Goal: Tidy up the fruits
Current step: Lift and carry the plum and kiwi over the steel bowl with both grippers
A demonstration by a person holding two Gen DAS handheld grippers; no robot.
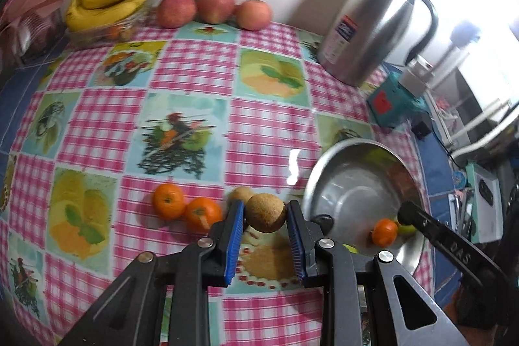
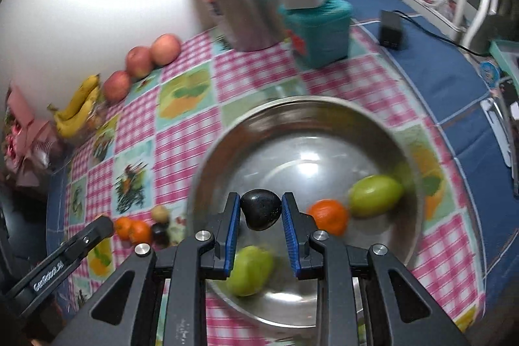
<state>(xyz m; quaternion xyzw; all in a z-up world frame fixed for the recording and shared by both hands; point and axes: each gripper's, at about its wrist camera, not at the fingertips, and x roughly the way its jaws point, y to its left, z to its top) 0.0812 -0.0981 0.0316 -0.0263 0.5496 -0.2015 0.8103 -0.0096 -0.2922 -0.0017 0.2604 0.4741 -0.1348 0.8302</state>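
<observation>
Your left gripper [image 1: 265,213] is clenched on a brown fruit [image 1: 265,212], held above the checked cloth [image 1: 194,60] just left of the steel bowl [image 1: 327,171], with two tangerines [image 1: 185,206] and another brown fruit [image 1: 241,195] lying on the cloth beside it. Your right gripper [image 2: 261,209] grips a dark fruit [image 2: 261,209] over the bowl [image 2: 324,106], which holds two green fruits [image 2: 374,196] and a tangerine [image 2: 328,215]. Apples [image 1: 214,8] and bananas [image 1: 110,4] sit along the wall, a kettle [image 1: 366,25] to their right.
</observation>
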